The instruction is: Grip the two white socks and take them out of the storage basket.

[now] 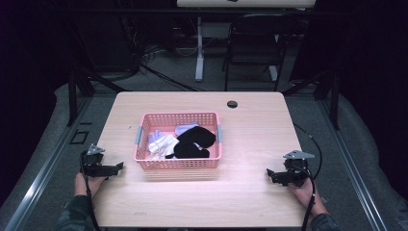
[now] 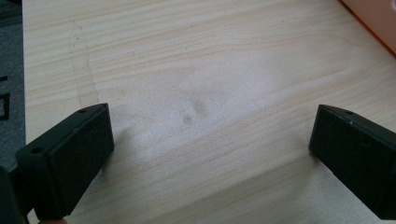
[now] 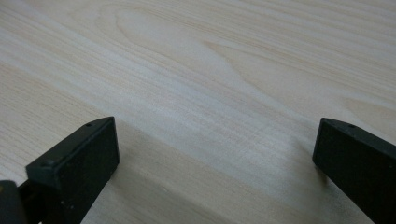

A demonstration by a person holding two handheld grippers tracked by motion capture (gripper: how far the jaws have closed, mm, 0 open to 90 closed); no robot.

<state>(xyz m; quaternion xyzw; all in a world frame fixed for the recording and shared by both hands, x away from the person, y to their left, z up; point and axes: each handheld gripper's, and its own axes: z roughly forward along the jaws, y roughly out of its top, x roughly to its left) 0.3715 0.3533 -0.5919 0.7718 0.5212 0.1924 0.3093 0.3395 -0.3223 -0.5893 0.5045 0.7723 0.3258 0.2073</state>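
Note:
A pink plastic basket (image 1: 144, 164) stands in the middle of the light wooden table (image 1: 250, 130). Inside it lie black socks (image 1: 195, 142), white socks (image 1: 161, 145) and a pale blue one (image 1: 185, 128). My left gripper (image 1: 119, 167) rests at the table's left edge, just left of the basket, held by a hand; its jaws stand wide open over bare wood (image 2: 210, 135). My right gripper (image 1: 270, 174) sits near the right front of the table, right of the basket, also open with only wood between its jaws (image 3: 215, 158).
A corner of the basket (image 2: 373, 18) shows at the upper right of the left gripper view. A dark round hole (image 1: 232, 104) marks the table's far side. A folding chair (image 1: 255, 43) and a desk leg (image 1: 199, 48) stand beyond the table.

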